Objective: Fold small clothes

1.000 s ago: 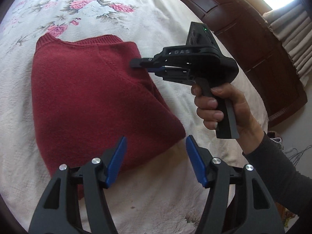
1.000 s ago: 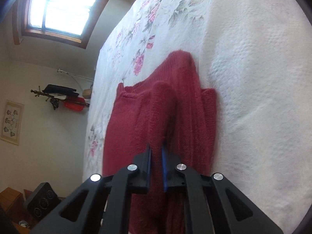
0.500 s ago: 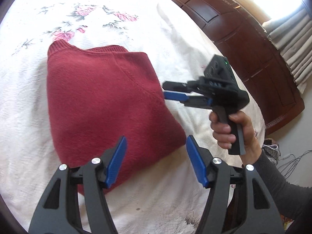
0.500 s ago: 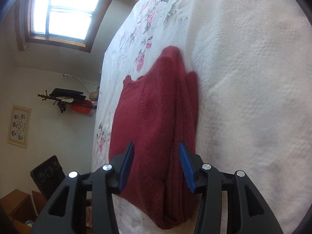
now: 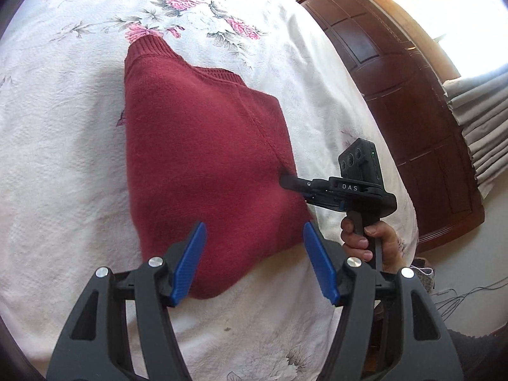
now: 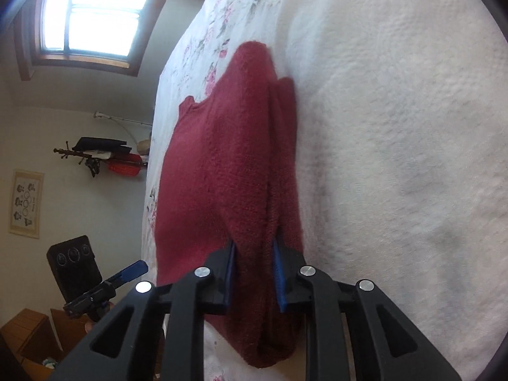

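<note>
Right gripper (image 6: 254, 273) pinches the red sweater's (image 5: 203, 165) folded edge; left gripper (image 5: 254, 263) hangs wide open, empty

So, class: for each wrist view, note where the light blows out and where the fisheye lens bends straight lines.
Left wrist view: the window is blown out white and the dark wooden panelled footboard bows. Right wrist view: the wood-framed window glares, the white textured bedspread bulges, and the red knitted sweater stays fairly sharp.

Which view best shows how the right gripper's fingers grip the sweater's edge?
Right wrist view: the fingers straddle a pinched layer of the red sweater up close. Left wrist view shows the right gripper side-on, contact partly hidden.
</note>
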